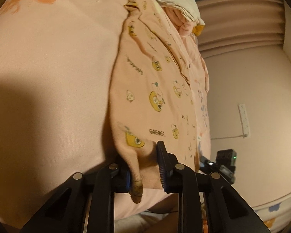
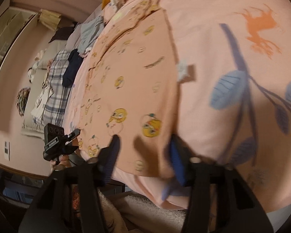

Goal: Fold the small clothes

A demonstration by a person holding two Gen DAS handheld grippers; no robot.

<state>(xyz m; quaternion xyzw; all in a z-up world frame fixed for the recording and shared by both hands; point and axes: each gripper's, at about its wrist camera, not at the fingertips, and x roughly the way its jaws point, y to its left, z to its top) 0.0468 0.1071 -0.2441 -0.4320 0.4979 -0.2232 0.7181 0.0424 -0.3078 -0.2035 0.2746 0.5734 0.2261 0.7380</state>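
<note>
A small peach garment printed with yellow cartoon faces (image 1: pixel 151 89) lies flat on a pink bedspread (image 1: pixel 48 68). My left gripper (image 1: pixel 145 167) is open at the garment's near edge, with a cuffed corner of the cloth hanging between its fingers. In the right wrist view the same garment (image 2: pixel 133 81) spreads away from me. My right gripper (image 2: pixel 143 155) is open over its near hem, fingers wide apart, touching or just above the cloth. The other gripper (image 2: pixel 58 143) shows at the garment's left corner.
A heap of other clothes (image 1: pixel 176 3) lies at the far end of the bed. More clothes, plaid and dark blue (image 2: pixel 67 66), lie along the left side. The bed edge (image 2: pixel 145 190) is just below my grippers, with a towel-like cloth (image 2: pixel 145 209) beneath.
</note>
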